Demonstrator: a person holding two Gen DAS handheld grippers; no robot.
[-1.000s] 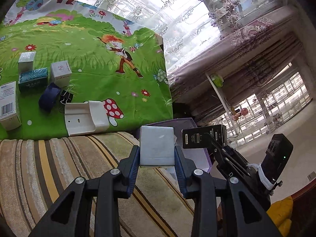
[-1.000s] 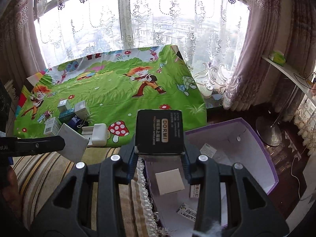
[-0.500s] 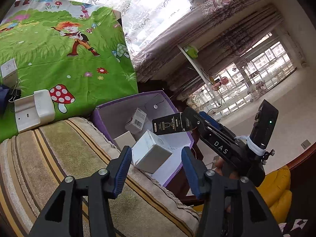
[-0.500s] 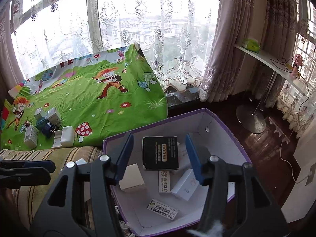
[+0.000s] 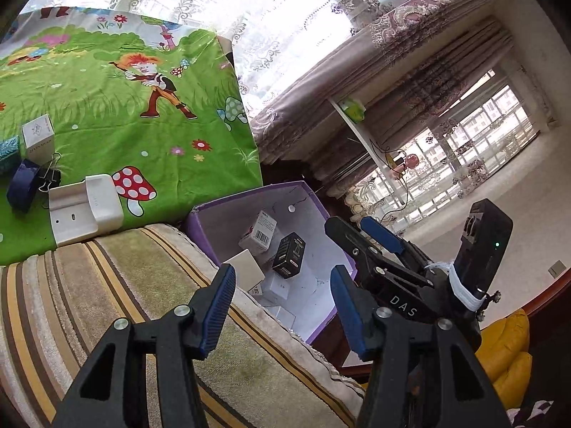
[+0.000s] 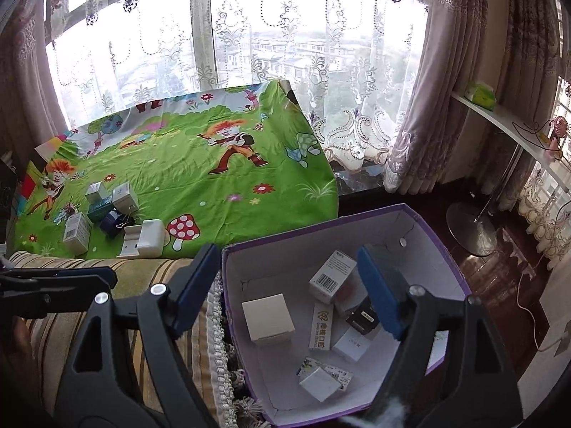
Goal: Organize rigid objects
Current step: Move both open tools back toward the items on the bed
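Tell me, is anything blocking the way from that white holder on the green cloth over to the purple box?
Nothing visible does. The white holder lies at the green cloth's near edge; between it and the purple box is only bare striped cushion. The box is open on top.

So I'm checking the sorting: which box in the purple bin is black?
The black box beside the right gripper's finger; the others are white or cream.

Lace curtains (image 6: 314, 53), striped blanket (image 5: 107, 285), yellow cushion (image 5: 510, 349)
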